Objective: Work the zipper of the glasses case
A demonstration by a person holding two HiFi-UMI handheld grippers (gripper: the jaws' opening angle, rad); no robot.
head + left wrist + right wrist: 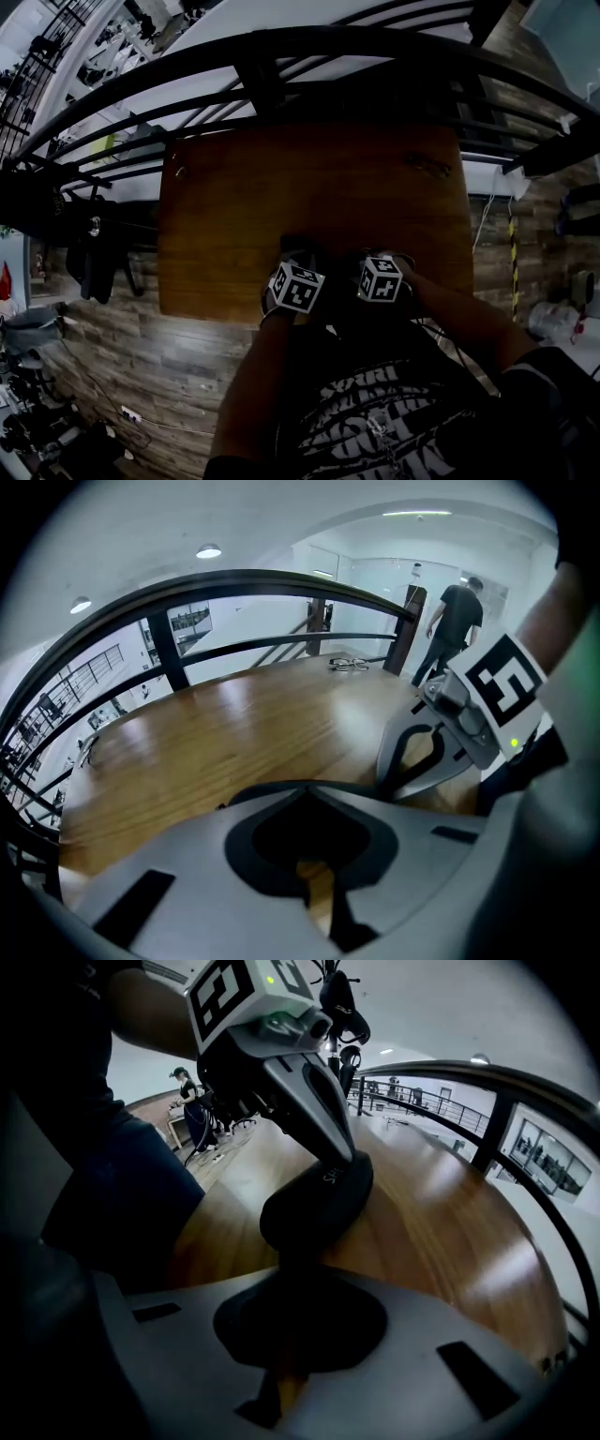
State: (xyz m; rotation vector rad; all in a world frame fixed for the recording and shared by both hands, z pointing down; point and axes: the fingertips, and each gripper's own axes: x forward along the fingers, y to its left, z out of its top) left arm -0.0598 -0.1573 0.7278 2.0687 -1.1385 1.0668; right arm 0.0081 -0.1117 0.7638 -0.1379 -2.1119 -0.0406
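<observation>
The black oval glasses case [319, 1199] had a smooth, rounded shell with pale lettering near its upper end, too partial to read. It hung tilted above the near edge of the brown wooden table [281, 187], caught between the two tools. The left gripper [339, 1152] came down from above with its grey, tapering jaws together, pinched on the case's upper end. The right gripper [392, 778] had its jaws closed on the case's narrowed lower end; the zipper itself could not be made out there. Only the right gripper view showed the case clearly. In the left gripper view it was just a dark rim beyond the jaws, and in the head view it was lost in shadow between the two black-and-white marker cubes [297, 286]. The table's top was glossy with long grain and rounded corners. The head view alone showed the curved black metal railing [281, 42] around its far side and the grey wood-plank floor [141, 366] below. The left gripper view added a small dark object [349, 665] at the table's far edge and a person [455, 621] standing beyond.
</observation>
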